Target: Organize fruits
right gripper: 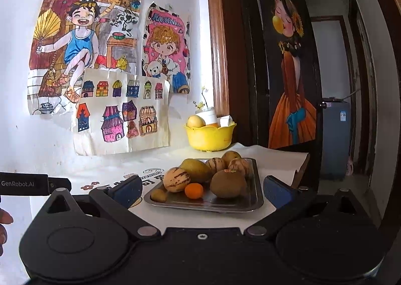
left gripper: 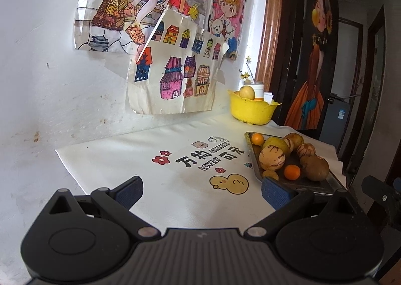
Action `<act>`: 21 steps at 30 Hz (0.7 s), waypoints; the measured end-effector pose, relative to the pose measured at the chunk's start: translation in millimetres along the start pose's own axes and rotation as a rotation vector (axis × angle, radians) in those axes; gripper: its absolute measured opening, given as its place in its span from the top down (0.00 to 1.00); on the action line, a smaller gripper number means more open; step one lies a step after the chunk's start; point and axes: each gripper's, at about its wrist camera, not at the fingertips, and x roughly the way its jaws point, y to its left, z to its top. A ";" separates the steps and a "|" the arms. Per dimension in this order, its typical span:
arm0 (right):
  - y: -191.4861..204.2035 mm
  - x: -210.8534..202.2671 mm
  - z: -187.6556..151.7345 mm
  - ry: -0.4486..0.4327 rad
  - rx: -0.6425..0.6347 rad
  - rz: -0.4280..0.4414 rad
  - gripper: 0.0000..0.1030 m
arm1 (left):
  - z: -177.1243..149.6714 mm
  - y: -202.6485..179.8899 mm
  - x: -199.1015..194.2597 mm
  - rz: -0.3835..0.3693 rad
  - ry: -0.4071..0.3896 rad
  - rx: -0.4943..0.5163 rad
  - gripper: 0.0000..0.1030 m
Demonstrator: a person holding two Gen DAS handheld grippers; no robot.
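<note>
Right gripper (right gripper: 201, 191) wide open, nothing between its blue-padded fingers (right gripper: 277, 191) | rectangular steel tray (right gripper: 258, 199) dead ahead, piled with striped melons, a brown kiwi (right gripper: 228, 183), small orange tangerine (right gripper: 194, 190) | yellow scalloped plastic bowl (right gripper: 210, 137) behind.

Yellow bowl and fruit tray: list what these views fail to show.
- Yellow bowl: both views; its wall hides the contents below the pale fruit.
- Metal tray: left wrist view; near corner behind the left claw.
- Rear fruits: right wrist view; hidden behind the brown kiwi.
- White jar: mostly behind the bowl.
</note>
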 end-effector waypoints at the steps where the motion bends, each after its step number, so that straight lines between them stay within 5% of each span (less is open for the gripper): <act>1: 0.3 -0.5 -0.7 -0.004 -0.002 -0.001 0.01 | -1.0 0.0 -0.6 -0.002 -0.005 0.003 0.00; 21: 5.9 2.5 -19.8 -0.045 -0.039 -0.001 0.01 | -19.3 12.5 -3.0 -0.015 -0.069 0.028 0.00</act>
